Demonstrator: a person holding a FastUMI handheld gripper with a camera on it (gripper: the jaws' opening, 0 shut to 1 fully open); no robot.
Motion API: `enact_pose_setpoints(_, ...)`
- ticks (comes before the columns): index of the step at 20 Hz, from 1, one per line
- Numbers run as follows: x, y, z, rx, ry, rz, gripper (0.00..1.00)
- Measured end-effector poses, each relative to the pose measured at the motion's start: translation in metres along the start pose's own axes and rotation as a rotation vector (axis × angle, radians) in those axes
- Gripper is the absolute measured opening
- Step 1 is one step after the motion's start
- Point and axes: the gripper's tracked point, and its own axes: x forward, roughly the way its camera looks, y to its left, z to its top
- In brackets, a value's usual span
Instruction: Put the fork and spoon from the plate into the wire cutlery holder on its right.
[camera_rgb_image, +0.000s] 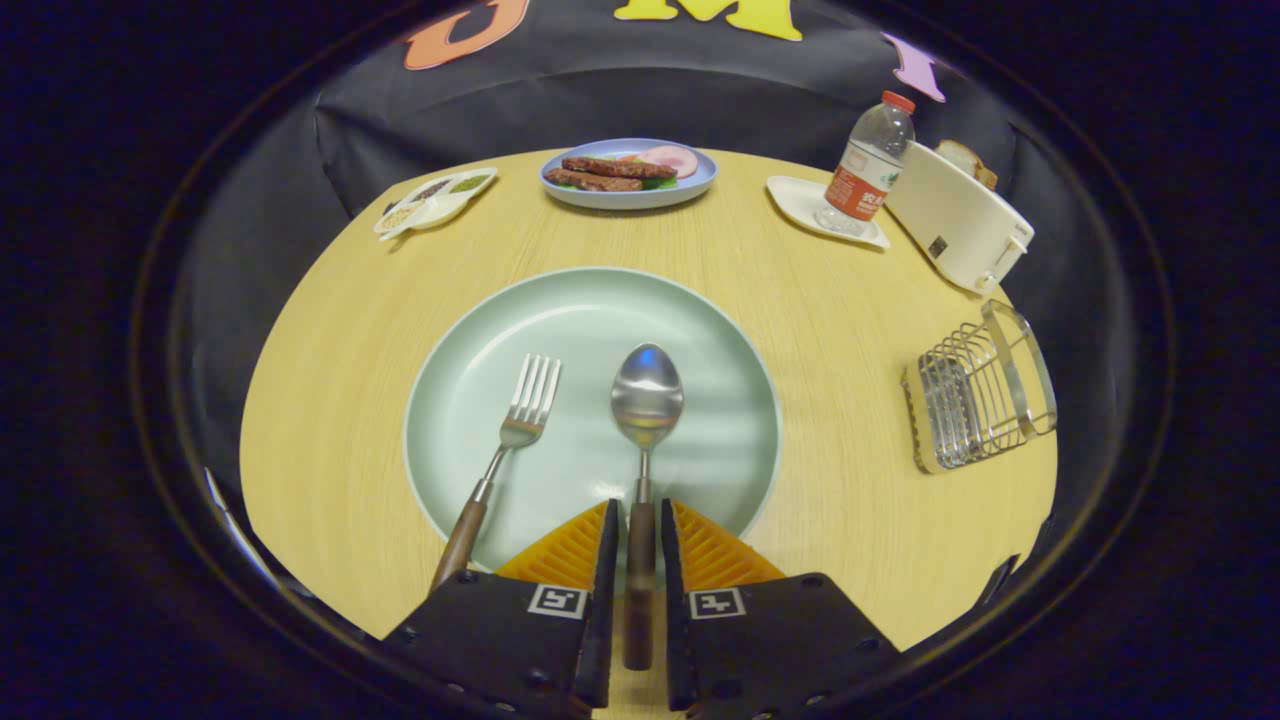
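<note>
- Tongs straddle the spoon handle at the counter's near edge, narrowly spread, fingers apparently not yet pressing it.
- Fork lies just left of the tongs on the plate; the spoon's bowl rests beyond them.
- A loose grip could let the spoon swing or drop before the wire cutlery holder at the counter's right edge.

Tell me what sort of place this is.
Likely a staged dining table: a plate holding fork and spoon, a food dish, a toaster. The gripper straddles the spoon's handle.
</note>
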Motion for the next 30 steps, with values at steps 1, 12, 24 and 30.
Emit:
enact_pose_setpoints(1, 0.000, -0.002, -0.003, -0.006, 0.027, -0.005, 0.23)
enact_pose_setpoints(12, -0.055, -0.012, 0.015, 0.042, 0.021, 0.123, 0.01)
enact_pose_setpoints(24, -0.124, -0.168, 0.035, 0.034, -0.095, -0.042, 0.01)
enact_pose_setpoints(30, -0.121, -0.212, 0.023, 0.071, -0.037, -0.035, 0.01)
